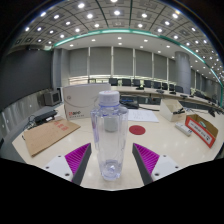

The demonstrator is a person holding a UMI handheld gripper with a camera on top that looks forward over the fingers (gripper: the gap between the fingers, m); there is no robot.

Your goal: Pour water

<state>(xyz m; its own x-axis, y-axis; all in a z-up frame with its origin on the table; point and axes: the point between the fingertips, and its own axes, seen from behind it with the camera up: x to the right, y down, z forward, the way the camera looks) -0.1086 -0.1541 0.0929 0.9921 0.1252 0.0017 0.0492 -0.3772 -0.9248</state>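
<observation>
1. Office hall with rows of ceiling spotlights and a run of windows is stretching out beyond a pale wooden table (60,165).
2. Gripper (109,163) is reaching forward low over the table; its two fingers are standing spread, purple pads (75,158) facing inward.
3. Clear plastic bottle (108,135) is standing upright between the fingers, long axis vertical, white cap (108,98) pointing up. Whether the pads are pressing its sides cannot be told; a narrow gap seems to be showing at either side.
4. Bottle is looking clear throughout; water level inside is not readable.
5. Flat brown cardboard piece (48,135) is lying beyond the left finger, well apart from the bottle.
6. White box (82,100) is sitting behind the bottle, farther back on the table.
7. Red disc (137,129) is lying just beyond the bottle, to the right.
8. Red-and-white box (201,128) is resting beyond the right finger; its printing is too small to read.
</observation>
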